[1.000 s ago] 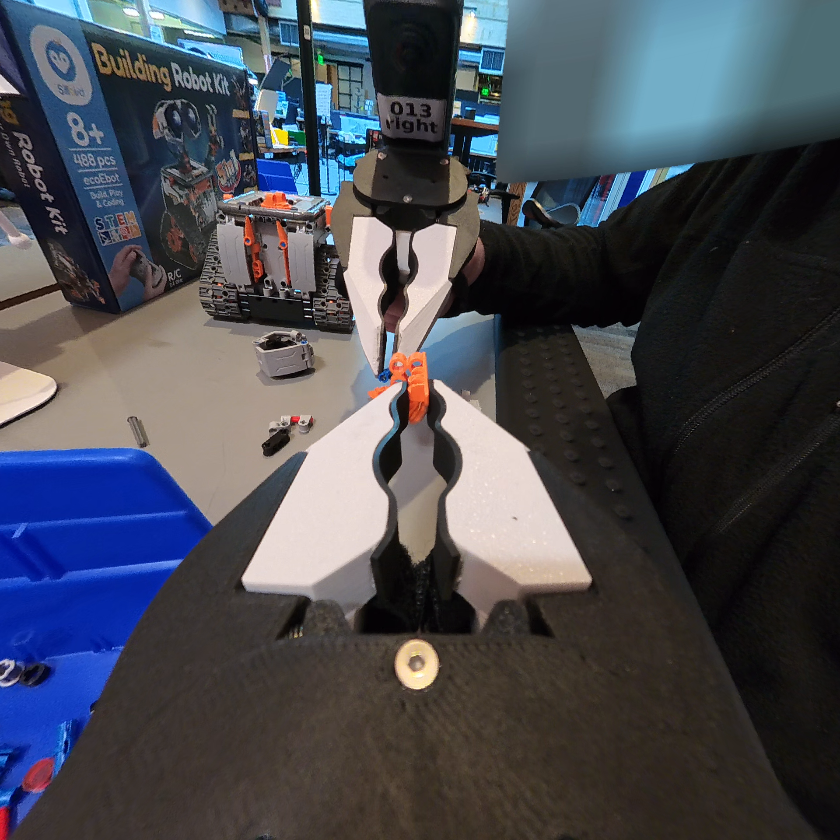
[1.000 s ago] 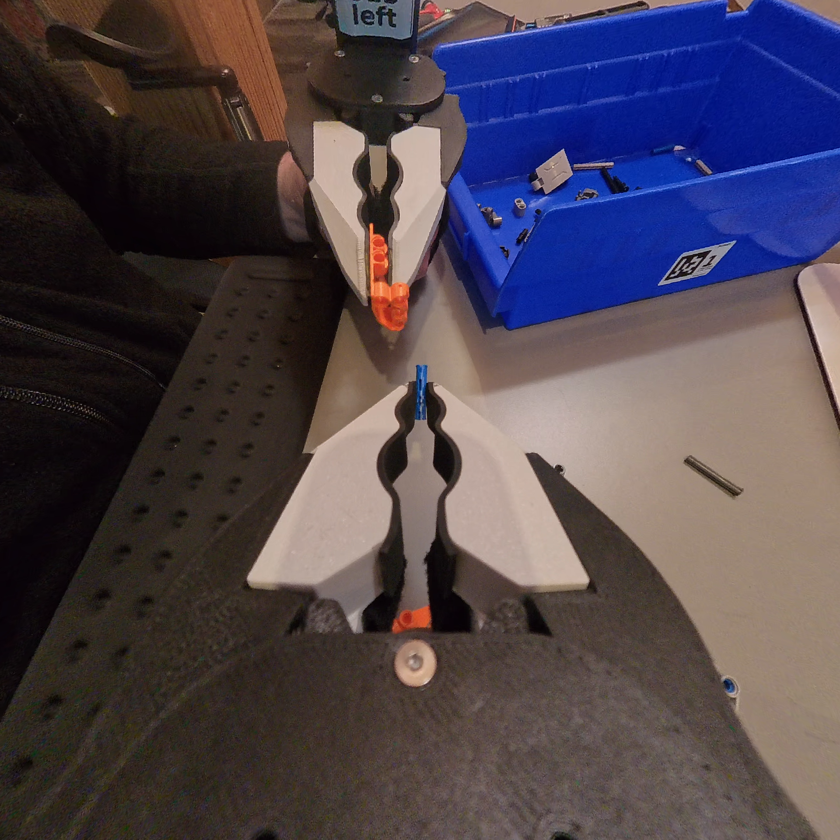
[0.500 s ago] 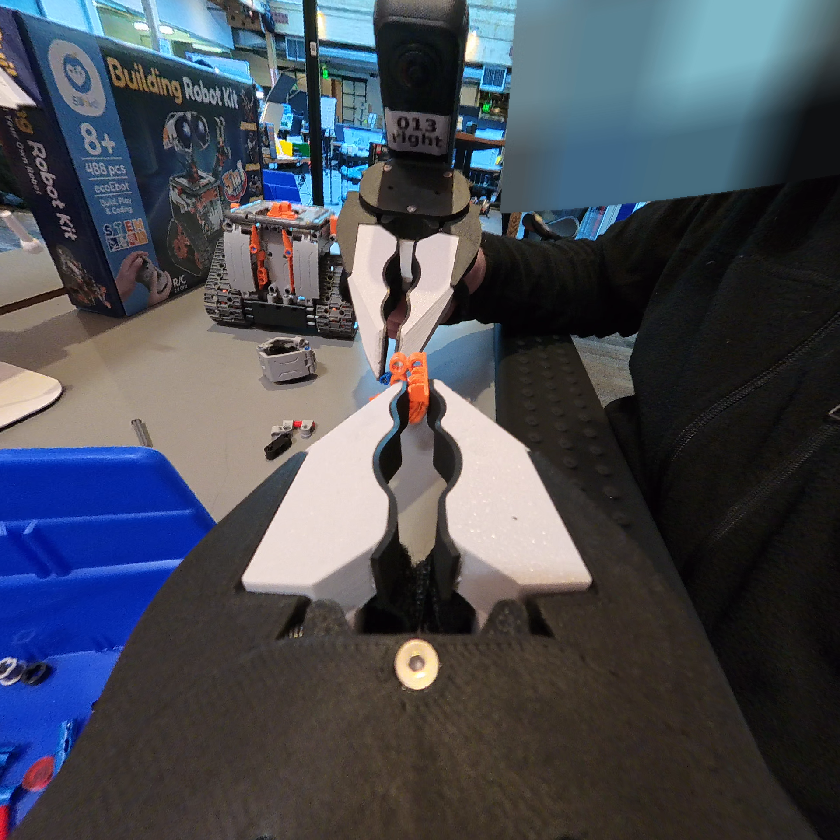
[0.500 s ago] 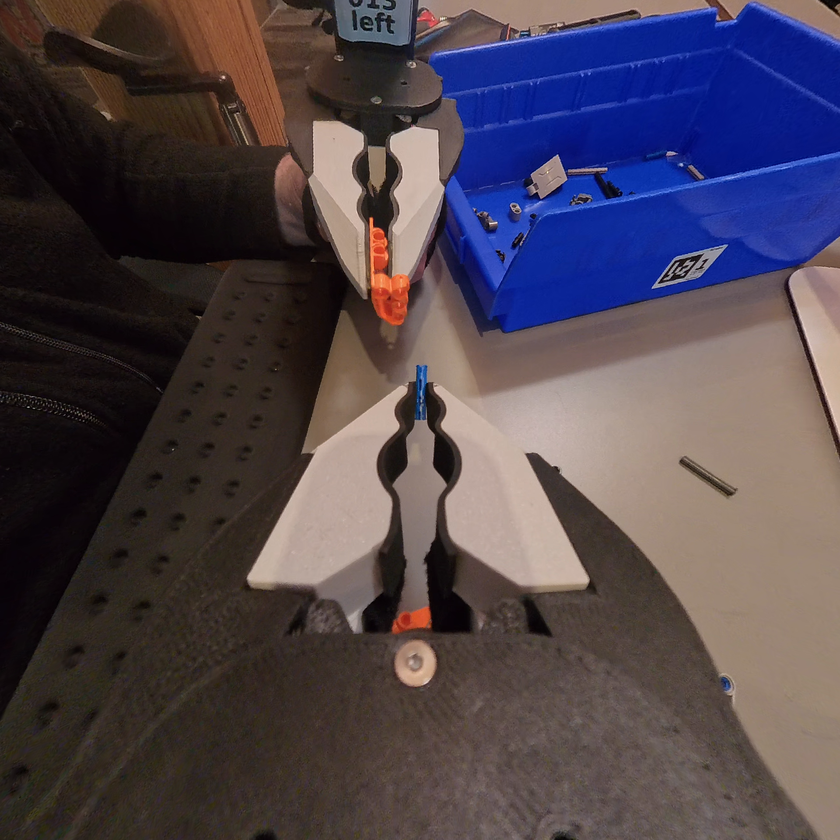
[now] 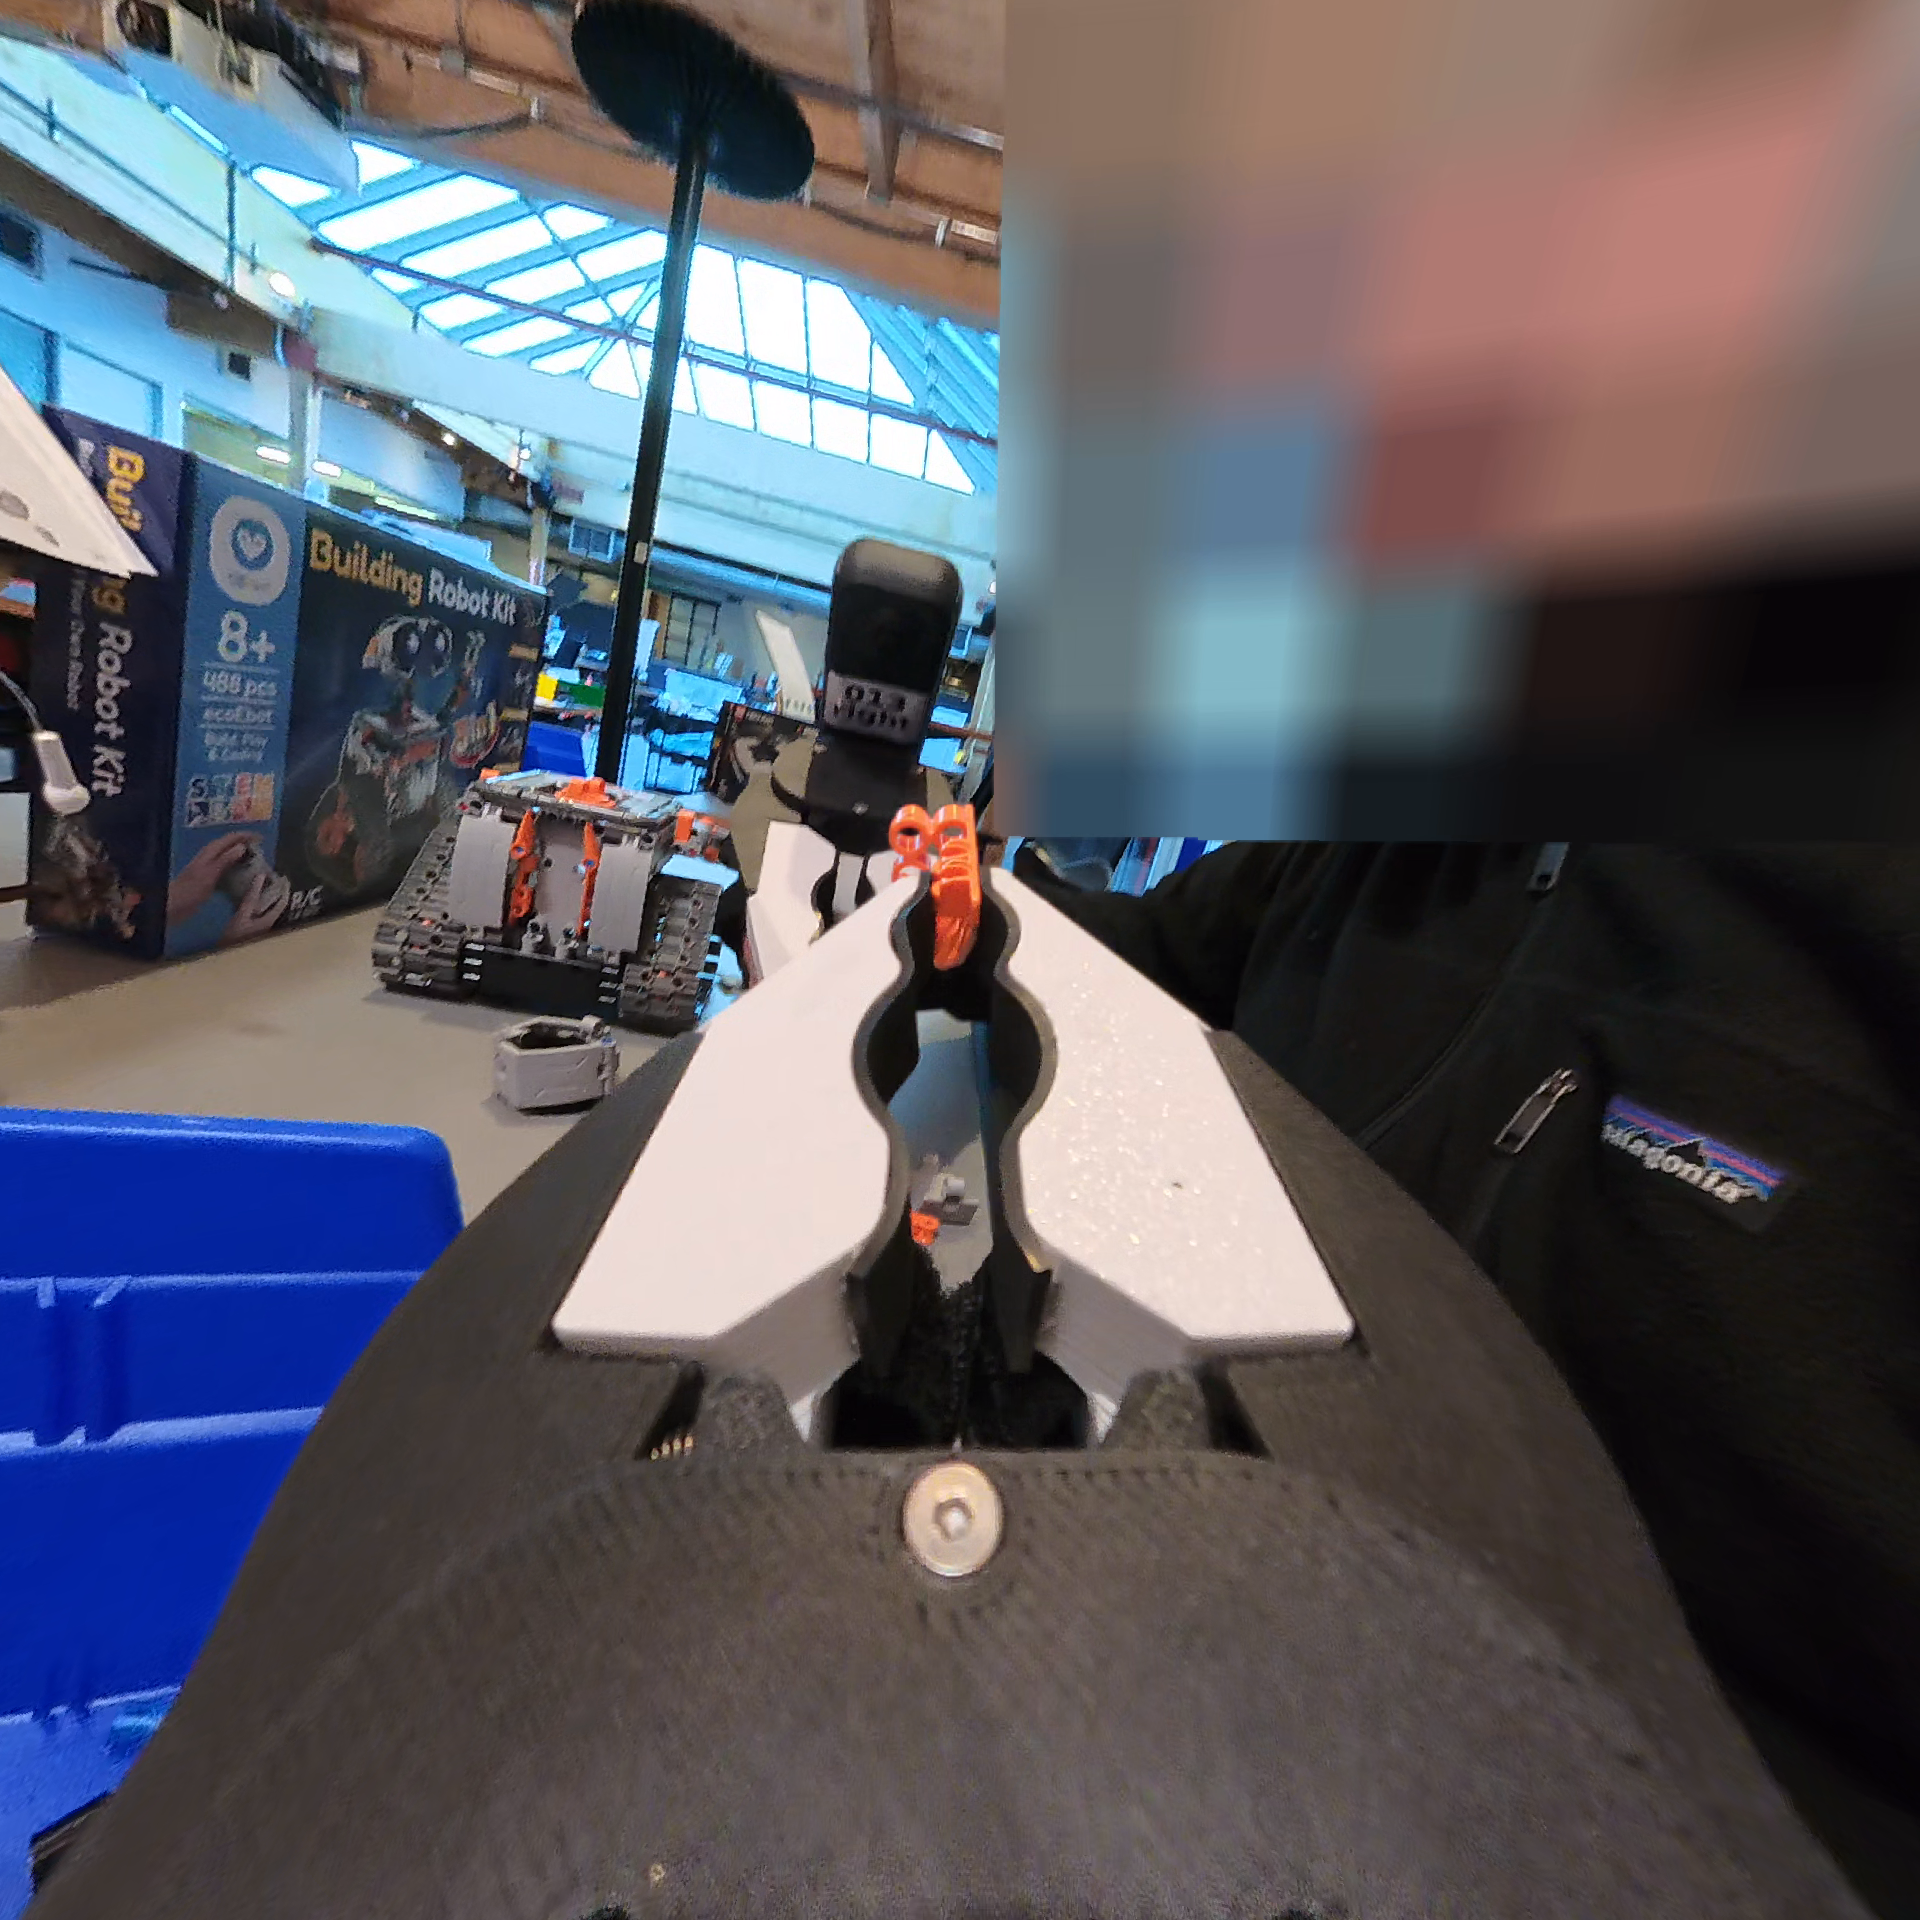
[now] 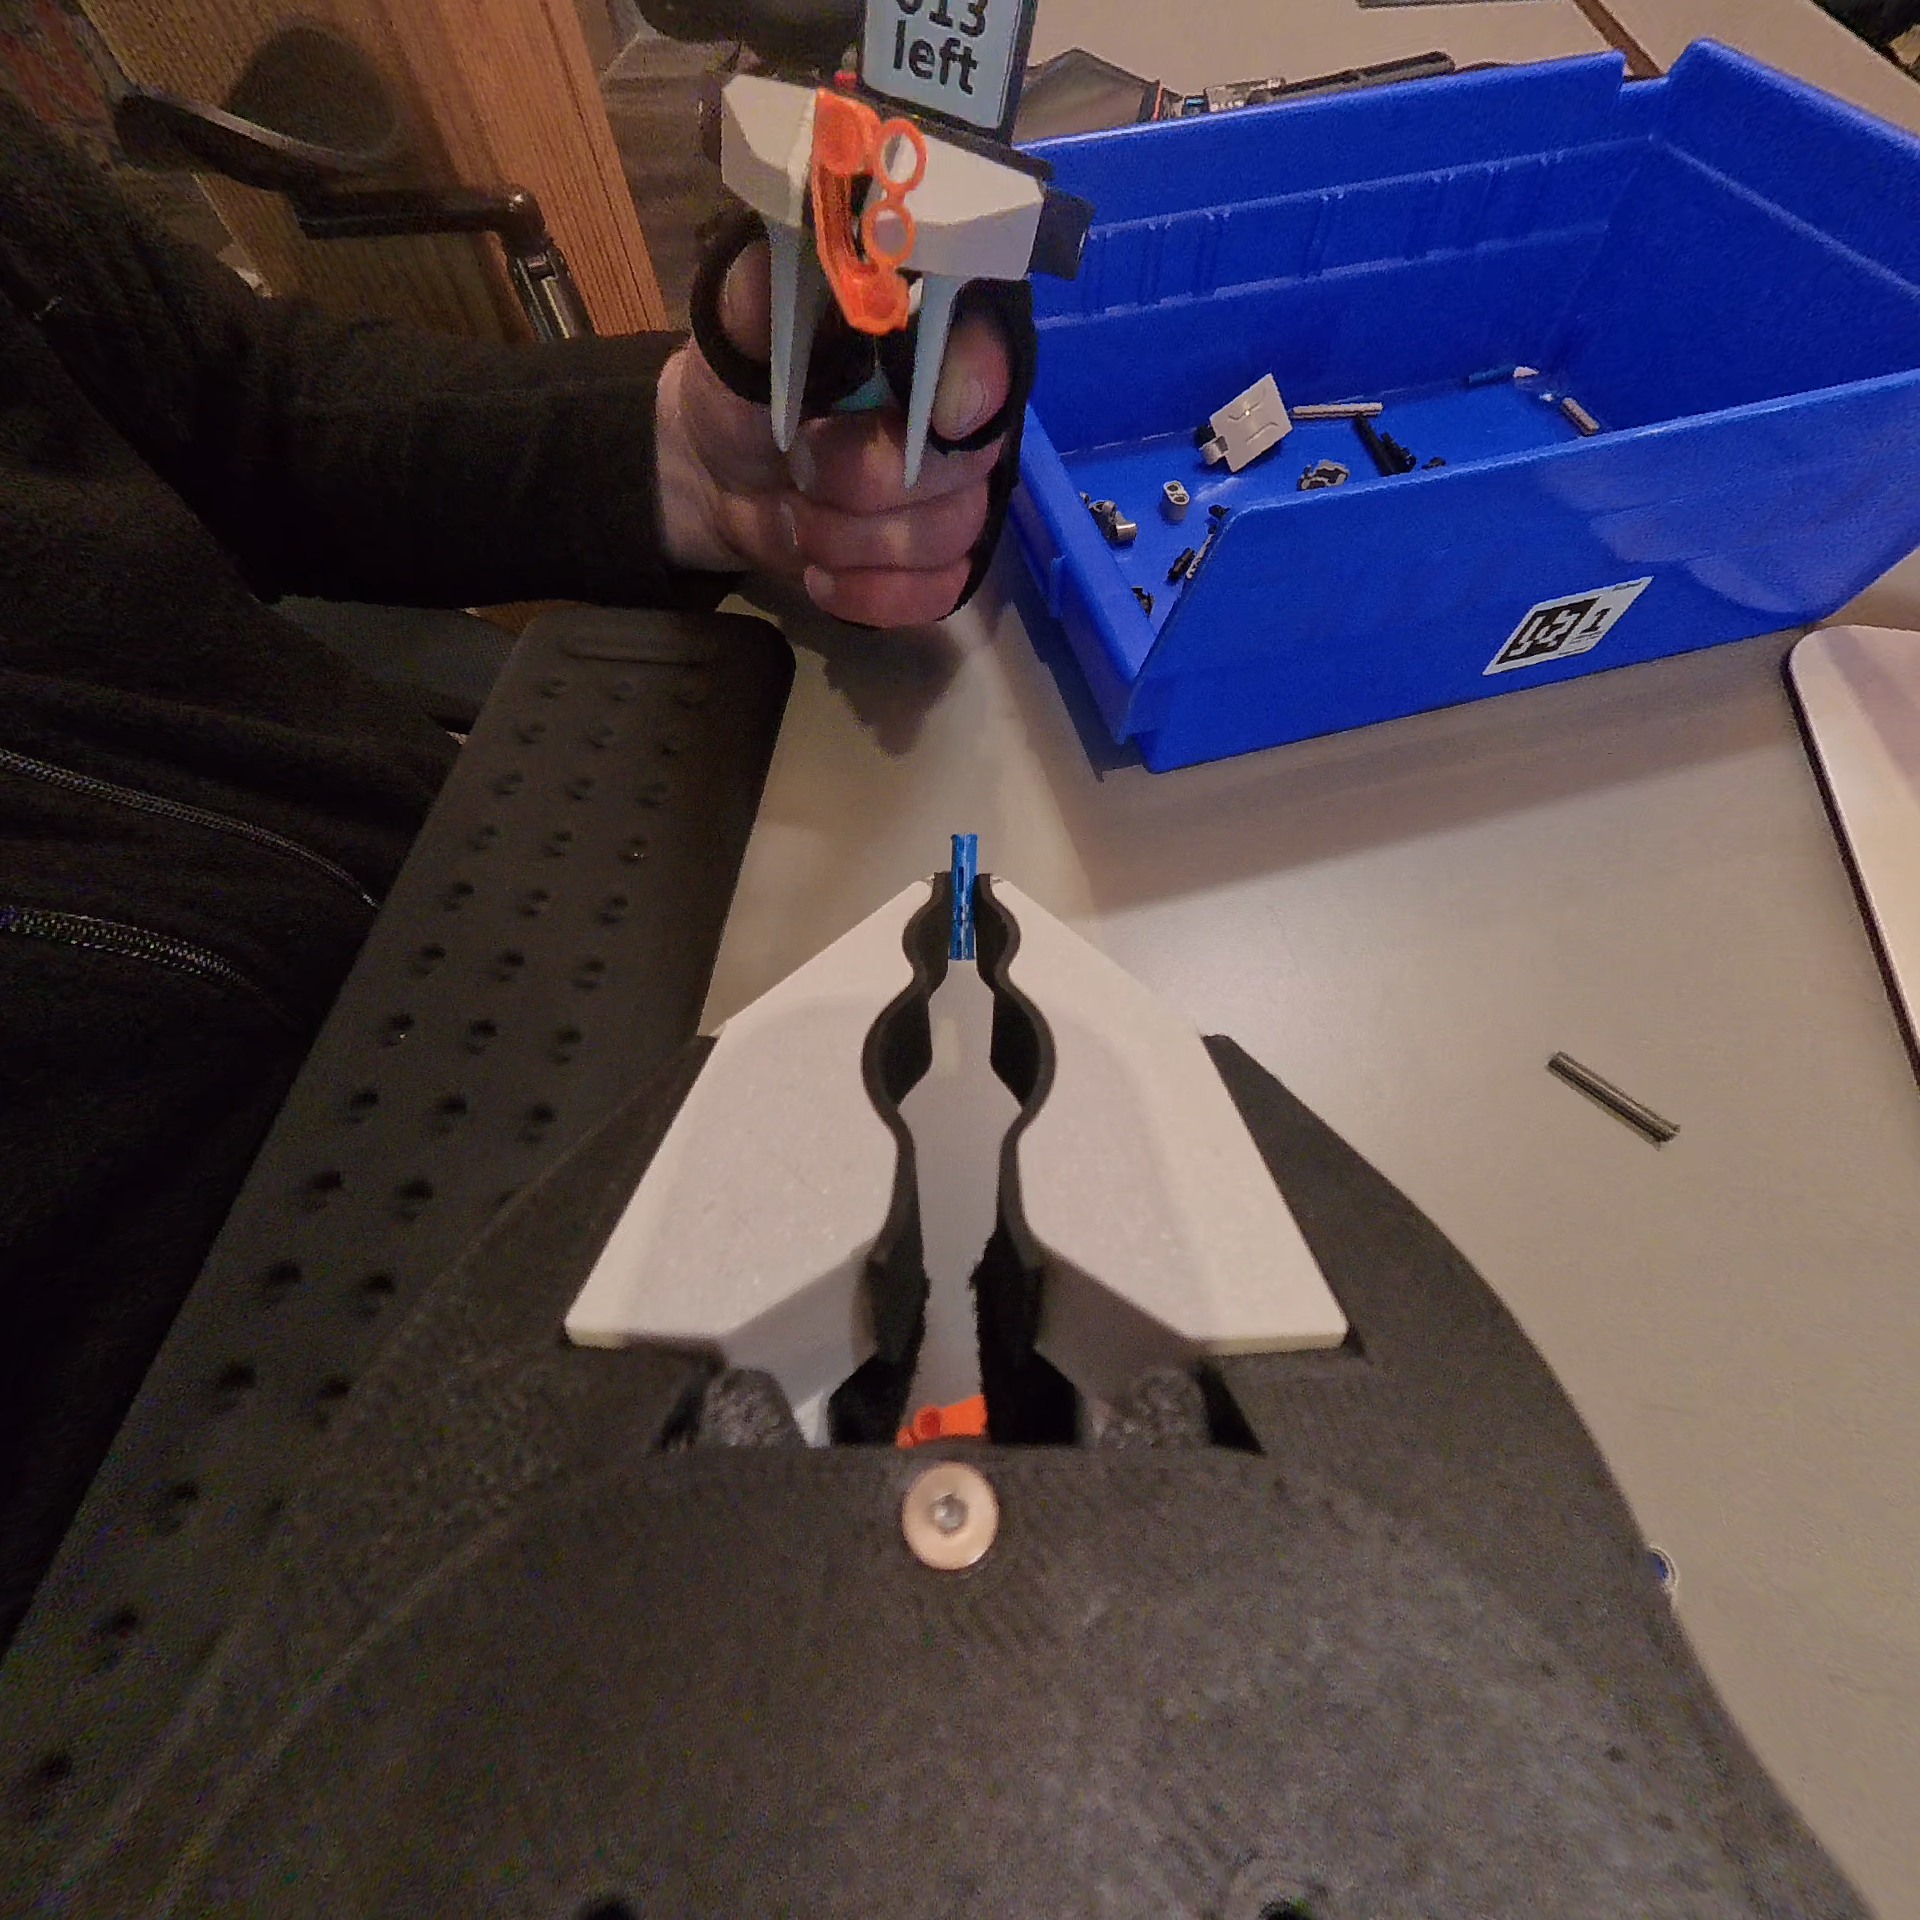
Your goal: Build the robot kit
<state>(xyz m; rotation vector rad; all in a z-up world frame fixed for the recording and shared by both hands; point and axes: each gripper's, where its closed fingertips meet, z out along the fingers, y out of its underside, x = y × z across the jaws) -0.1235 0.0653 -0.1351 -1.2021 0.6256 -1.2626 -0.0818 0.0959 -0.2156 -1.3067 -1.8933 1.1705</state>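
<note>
We see an orange holed piece clamped at the tips of the left tongs, just above the frame's centre; in the right wrist view those tongs sit at the upper middle, raised above the table, a hand gripping them; the right tongs pinch a thin blue pin at mid-frame, apart from the orange piece; a blue bin of small parts fills the upper right; a dark rod lies at right; a tracked toy robot stands left of centre.
</note>
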